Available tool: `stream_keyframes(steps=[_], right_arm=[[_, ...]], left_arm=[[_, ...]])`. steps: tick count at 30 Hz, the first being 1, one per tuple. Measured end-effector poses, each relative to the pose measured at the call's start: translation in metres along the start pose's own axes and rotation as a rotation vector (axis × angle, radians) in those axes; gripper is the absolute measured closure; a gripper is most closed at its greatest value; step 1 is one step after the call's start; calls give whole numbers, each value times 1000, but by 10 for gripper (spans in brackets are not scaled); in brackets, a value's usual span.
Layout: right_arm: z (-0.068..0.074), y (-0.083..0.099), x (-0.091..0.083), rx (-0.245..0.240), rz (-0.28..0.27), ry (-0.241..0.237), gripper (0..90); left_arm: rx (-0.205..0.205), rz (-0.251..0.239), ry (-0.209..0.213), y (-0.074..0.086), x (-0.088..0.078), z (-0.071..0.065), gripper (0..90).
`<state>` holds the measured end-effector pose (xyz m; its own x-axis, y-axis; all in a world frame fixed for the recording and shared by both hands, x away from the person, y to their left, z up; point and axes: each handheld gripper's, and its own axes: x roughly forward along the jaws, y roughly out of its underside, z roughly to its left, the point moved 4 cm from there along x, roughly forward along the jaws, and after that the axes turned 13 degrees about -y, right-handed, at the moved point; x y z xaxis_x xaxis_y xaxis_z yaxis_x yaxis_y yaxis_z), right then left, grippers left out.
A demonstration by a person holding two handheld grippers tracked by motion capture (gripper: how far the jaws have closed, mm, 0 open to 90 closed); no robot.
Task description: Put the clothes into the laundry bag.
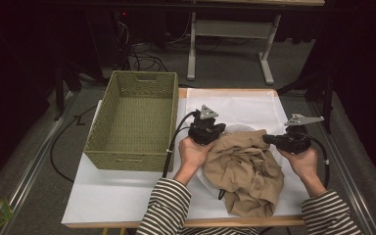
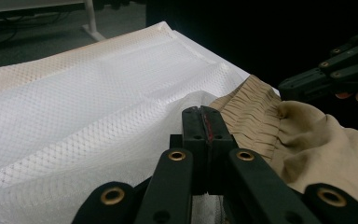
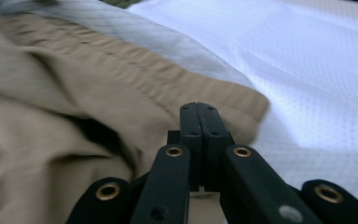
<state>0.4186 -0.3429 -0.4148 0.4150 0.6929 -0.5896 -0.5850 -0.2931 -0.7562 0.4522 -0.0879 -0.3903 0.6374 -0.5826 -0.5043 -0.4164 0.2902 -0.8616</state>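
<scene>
While both claws are clamped together, the tan garment lies between them.

No legible text, label or number anywhere (packet too blurred).

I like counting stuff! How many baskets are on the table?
1. The woven green basket sits at the table's left side, left of the crumpled tan garment and the white mesh bag. Nothing else on the table looks like a basket.

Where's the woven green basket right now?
In the high view, the woven green basket sits at the table's left, beside the white mesh sheet and crumpled tan cloth.
</scene>
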Motion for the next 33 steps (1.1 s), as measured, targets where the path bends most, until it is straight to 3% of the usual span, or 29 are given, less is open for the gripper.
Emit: stream_keyframes(steps=[2, 3, 6, 10, 13, 17, 19, 20, 23, 24, 29, 31, 33], right_arm=[[6, -2, 0, -24, 0, -1, 880], [6, -2, 0, -32, -3, 4, 801], [0, -5, 1, 16, -13, 43, 509], [-15, 1, 4, 111, -18, 74, 343], [-24, 5, 7, 161, -1, 65, 284], [-30, 9, 19, 202, 21, 29, 281], [-32, 11, 26, 214, 40, 8, 340], [-33, 12, 29, 218, 48, -9, 428], [-30, 13, 31, 177, 43, -13, 673], [-28, 13, 30, 143, 31, -6, 730], [-5, 8, 13, 8, -31, 43, 797], [13, 6, 9, -104, -13, 74, 799], [26, 5, 11, -178, 8, 79, 799]], left_arm=[[4, -2, 1, -1, 0, -1, 900], [4, -3, 2, -1, 0, -1, 900], [4, -3, -1, -1, -1, -1, 900], [4, -5, -2, 0, -2, 0, 900], [4, -6, 0, 0, -1, -1, 900], [4, -6, 4, 0, 0, -3, 900], [6, -5, 4, 0, 0, -4, 900], [10, -2, 4, 0, 1, -4, 900], [16, -3, -2, 0, 1, -3, 900], [15, -4, -3, 0, 1, -4, 900], [20, -5, -8, 0, 1, -4, 900], [16, -5, -3, -1, 2, -5, 900], [19, -7, -1, -3, 1, -6, 900]])
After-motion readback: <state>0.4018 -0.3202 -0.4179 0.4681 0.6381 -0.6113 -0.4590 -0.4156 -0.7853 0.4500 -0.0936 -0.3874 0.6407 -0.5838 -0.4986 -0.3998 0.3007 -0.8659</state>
